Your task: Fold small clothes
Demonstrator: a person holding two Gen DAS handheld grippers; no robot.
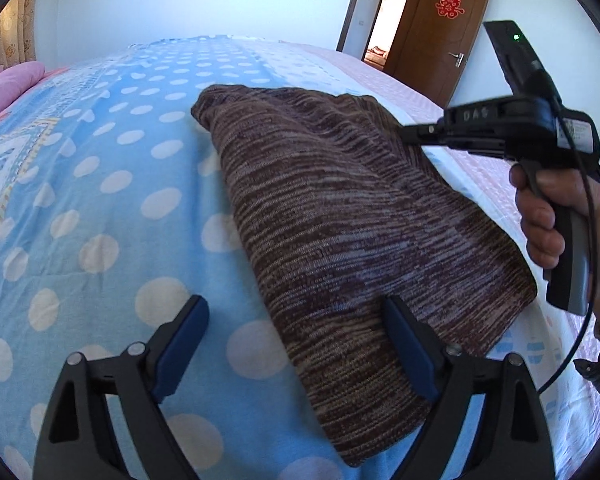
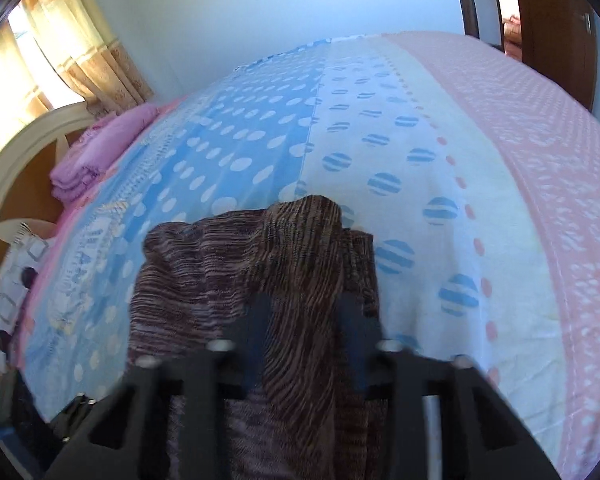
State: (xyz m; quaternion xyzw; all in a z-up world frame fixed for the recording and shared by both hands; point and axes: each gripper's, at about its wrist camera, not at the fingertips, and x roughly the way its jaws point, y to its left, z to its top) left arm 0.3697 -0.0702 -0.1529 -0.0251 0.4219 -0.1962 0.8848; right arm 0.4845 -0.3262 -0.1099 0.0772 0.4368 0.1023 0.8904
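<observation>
We see the brown striped knit garment (image 1: 340, 216) lying on the bed (image 1: 100, 200), mostly on the blue dotted part of the cover, already doubled into a long slab. Its far right portion is gathered up: in the right wrist view a ridge of the knit (image 2: 300, 280) rises between the fingers of the right tool (image 2: 304, 316), whose jaws are clamped on it. The left tool (image 1: 296, 320) stands wide open and holds nothing; its right finger (image 1: 408, 352) lies over the near edge of the cloth, its left finger (image 1: 184, 340) over bare cover.

We judge we are mid-fold, the right tool carrying a flap across while the left has let go. The next move calls for laying that flap flat, matching it to the edges below, then releasing without dragging the layers askew.

The long left edge of the garment runs straight and clear. The bed offers broad open room to the left and beyond; a pink folded quilt (image 2: 100, 148) sits well apart near the headboard (image 2: 16, 168). The bed's right side, near the person's hand (image 1: 548, 216), is closer.
</observation>
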